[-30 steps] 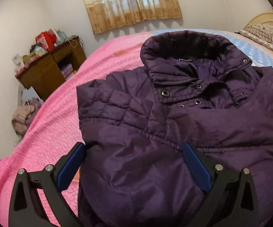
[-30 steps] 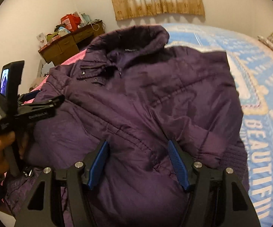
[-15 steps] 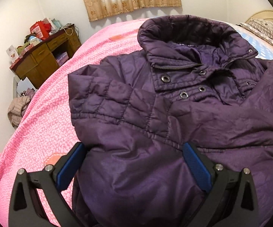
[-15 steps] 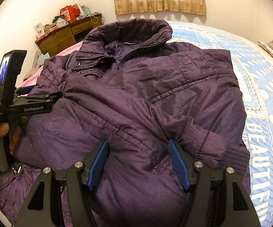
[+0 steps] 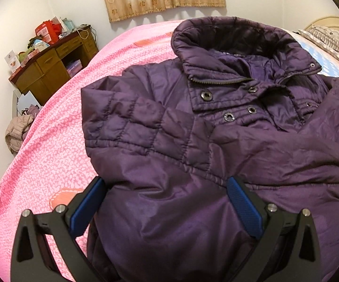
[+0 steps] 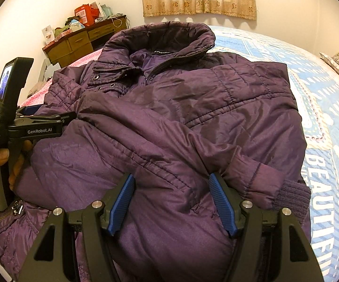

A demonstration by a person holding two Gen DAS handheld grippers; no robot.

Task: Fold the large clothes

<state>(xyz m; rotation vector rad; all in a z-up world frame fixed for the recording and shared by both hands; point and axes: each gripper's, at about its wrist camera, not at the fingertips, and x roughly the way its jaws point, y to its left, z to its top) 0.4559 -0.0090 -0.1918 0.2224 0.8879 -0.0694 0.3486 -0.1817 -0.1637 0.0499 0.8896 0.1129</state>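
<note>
The purple jacket [image 6: 169, 122] lies on the bed [image 6: 329, 108], sleeves crossed over its chest, and over the last second it has dropped lower in both views. My left gripper [image 5: 167, 209] and right gripper [image 6: 171, 206] are spread wide over its lower half, pinching nothing; I judge the bottom fold comes next.

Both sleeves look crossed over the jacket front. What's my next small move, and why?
Probably close both grippers, left and right, on the jacket and fold its near part toward the collar: both are open with jacket fabric between their fingers.
</note>
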